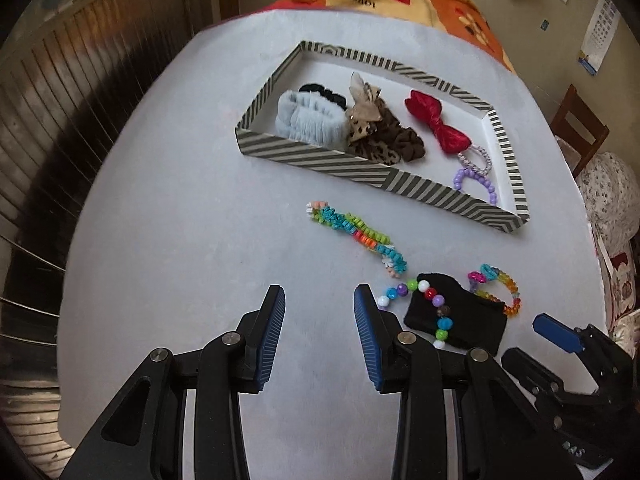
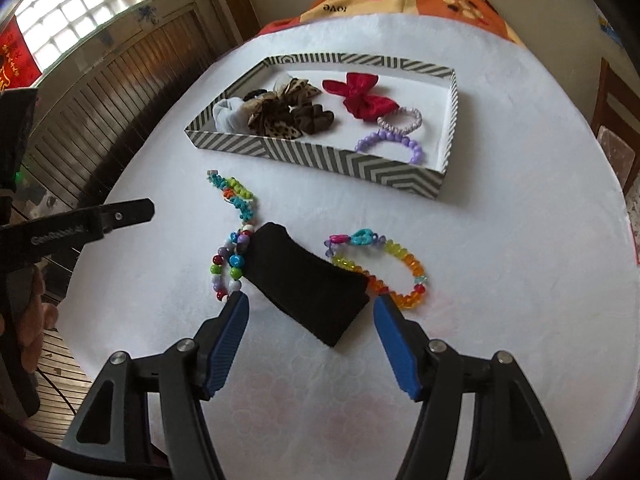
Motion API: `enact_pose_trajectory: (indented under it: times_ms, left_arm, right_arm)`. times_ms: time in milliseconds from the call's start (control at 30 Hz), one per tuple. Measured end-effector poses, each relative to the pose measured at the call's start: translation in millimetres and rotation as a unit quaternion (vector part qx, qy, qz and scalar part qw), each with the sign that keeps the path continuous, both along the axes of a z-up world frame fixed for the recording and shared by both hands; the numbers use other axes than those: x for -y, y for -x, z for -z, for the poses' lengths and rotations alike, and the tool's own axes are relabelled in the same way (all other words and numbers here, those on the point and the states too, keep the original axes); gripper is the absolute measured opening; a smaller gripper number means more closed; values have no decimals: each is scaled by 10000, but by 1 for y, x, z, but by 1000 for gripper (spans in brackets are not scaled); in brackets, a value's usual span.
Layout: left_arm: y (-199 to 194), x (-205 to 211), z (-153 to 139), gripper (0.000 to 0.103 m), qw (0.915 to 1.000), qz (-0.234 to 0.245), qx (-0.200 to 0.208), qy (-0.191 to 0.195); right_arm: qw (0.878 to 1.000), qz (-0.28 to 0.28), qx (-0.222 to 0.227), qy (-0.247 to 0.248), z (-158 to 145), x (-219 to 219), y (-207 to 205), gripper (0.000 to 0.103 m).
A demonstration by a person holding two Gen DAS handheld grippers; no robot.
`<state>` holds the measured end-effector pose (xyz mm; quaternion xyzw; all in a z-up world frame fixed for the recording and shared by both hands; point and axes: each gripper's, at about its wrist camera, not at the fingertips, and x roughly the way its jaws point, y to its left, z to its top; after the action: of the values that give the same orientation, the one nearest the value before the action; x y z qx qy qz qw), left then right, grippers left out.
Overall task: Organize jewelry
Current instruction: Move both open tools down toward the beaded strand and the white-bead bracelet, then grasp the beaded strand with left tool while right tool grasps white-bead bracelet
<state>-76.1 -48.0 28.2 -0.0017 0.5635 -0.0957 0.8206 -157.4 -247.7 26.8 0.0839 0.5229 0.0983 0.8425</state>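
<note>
Right wrist view: right tool (image 2: 310,306) is open, nothing gripped, its blue pads straddling the near end of a black folded fabric band (image 2: 308,280) on the white-covered counter (image 2: 500,260). Left tool (image 1: 319,300) is open too and empty, over bare cloth just left of the same band.

Done so far, judging by layout: striped black-and-white cardboard tray (image 2: 320,160) already holds a pale blue scrunchie (image 1: 310,118), a leopard-print scrunchie (image 1: 370,128), a red satin bow (image 2: 360,96), a clear spiral hair tie (image 2: 400,118) and a purple bead bracelet (image 2: 390,144).

Left outside, near the tray's front wall: black band, a multicolour round-bead bracelet (image 2: 228,264) touching its left end, a rainbow faceted-bead bracelet (image 2: 400,268) at its right edge, a teal-green-orange flat-bead strand (image 1: 356,236). Roughly half sorted; black band looks next.
</note>
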Motion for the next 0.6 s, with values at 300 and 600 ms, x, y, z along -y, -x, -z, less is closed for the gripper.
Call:
enact_pose_trajectory:
  times_ms: [300,600]
  left_arm:
    - [-46,-3,18,25,9968,-480,-410,496]
    - [-76,8,49,25,9949,-658,-675,345]
  right_arm:
    - [9989,-403,94,-202,-1,-25,-18,67]
    - [9978,-650,-91,-23,22,-46,-44,39]
